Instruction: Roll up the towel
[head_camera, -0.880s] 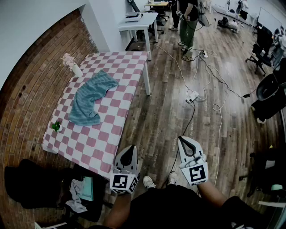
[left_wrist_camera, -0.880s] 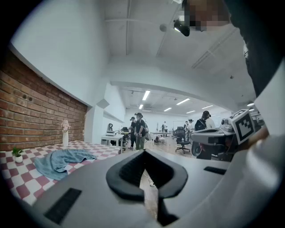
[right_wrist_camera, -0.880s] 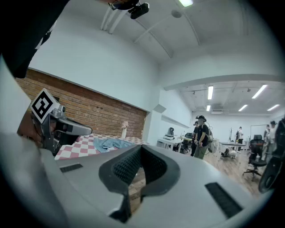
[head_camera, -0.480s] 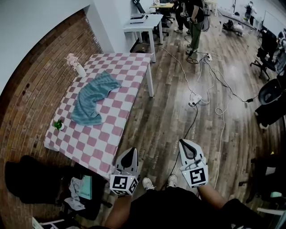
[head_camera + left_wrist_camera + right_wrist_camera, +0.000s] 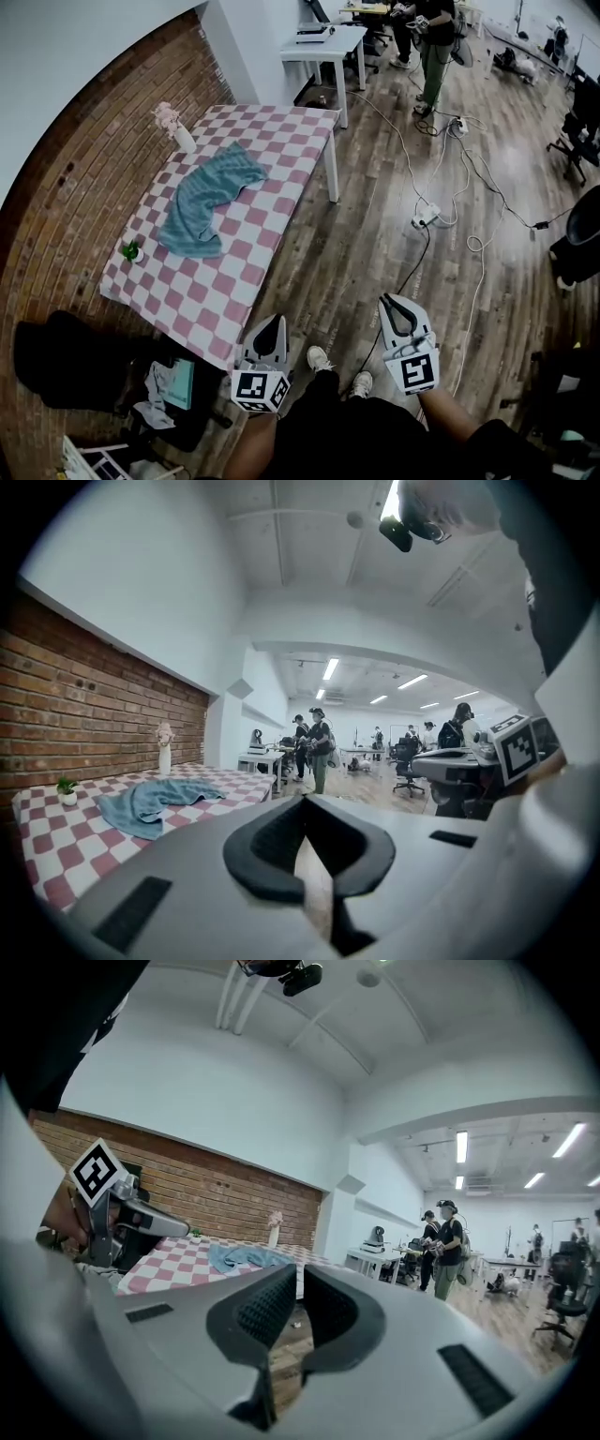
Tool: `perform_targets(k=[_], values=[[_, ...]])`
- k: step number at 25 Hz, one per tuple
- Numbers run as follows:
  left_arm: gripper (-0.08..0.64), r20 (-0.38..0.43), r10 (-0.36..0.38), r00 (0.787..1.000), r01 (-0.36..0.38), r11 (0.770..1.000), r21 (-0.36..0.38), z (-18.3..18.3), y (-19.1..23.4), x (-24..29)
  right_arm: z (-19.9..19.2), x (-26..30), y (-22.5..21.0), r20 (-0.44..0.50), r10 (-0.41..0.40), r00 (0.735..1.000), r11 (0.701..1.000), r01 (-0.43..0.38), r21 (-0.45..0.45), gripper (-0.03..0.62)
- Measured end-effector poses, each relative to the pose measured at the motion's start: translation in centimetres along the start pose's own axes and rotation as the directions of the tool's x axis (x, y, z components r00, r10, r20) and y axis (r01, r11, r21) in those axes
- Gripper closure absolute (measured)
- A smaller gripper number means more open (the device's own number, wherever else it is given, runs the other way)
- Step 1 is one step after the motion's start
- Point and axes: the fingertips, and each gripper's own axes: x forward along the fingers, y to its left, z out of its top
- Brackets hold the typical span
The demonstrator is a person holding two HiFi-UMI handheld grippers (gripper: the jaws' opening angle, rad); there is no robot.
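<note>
A teal towel (image 5: 208,198) lies crumpled and unrolled across the pink-and-white checkered table (image 5: 206,291); it also shows in the left gripper view (image 5: 145,803) and the right gripper view (image 5: 246,1258). My left gripper (image 5: 272,328) hangs over the wooden floor just off the table's near corner, jaws shut with nothing between them (image 5: 302,827). My right gripper (image 5: 394,307) is further right over the floor, also shut and empty (image 5: 292,1314). Both are well short of the towel.
A white vase with flowers (image 5: 178,128) stands at the table's far left corner; a small green plant (image 5: 131,251) sits at its left edge. Cables (image 5: 441,202) run over the floor. A person (image 5: 433,47) stands by a white desk (image 5: 323,42). Bags (image 5: 141,389) lie near the table.
The view has shifted: the table and towel now sit lower and further right in the head view. Both grippers stay shut in about the same place.
</note>
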Motion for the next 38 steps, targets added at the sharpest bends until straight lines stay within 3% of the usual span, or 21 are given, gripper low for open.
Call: perform_targets(k=[9,14,15,21,31,38], values=[[0.569,0.004,0.091,0.996,-0.090,0.995,-0.046,0.1,6.8,5.9,-0.8,10.3,-0.7,-0.029,0.118,0.993,0.991,-0.120,-0.058,0.494],[0.569,0.014,0.136,0.991,-0.135,0.989,-0.063,1.0,12.0,9.5,0.8,17.9,-1.0,-0.002,0.162,0.987,0.986,-0.162,-0.037,0.429],[0.549,0.014,0.150,0.989,-0.149,0.987,-0.065,1.2,12.9,10.0,1.1,19.2,-1.0,0.004,0.172,0.985,0.985,-0.172,-0.034,0.414],[0.212,0.007,0.225,0.974,-0.223,0.971,-0.084,1.7,18.2,12.3,2.1,26.3,0.2,-0.009,0.229,0.973,0.972,-0.229,-0.052,0.379],[0.224,-0.051,0.298,0.953,-0.301,0.948,-0.101,0.2,24.8,12.5,2.3,33.4,3.7,-0.031,0.335,0.942,0.933,-0.336,-0.124,0.370],[0.250,-0.181,0.370,0.911,-0.390,0.917,-0.084,-3.4,28.4,12.1,1.4,38.6,5.2,-0.058,0.437,0.898,0.879,-0.440,-0.186,0.371]])
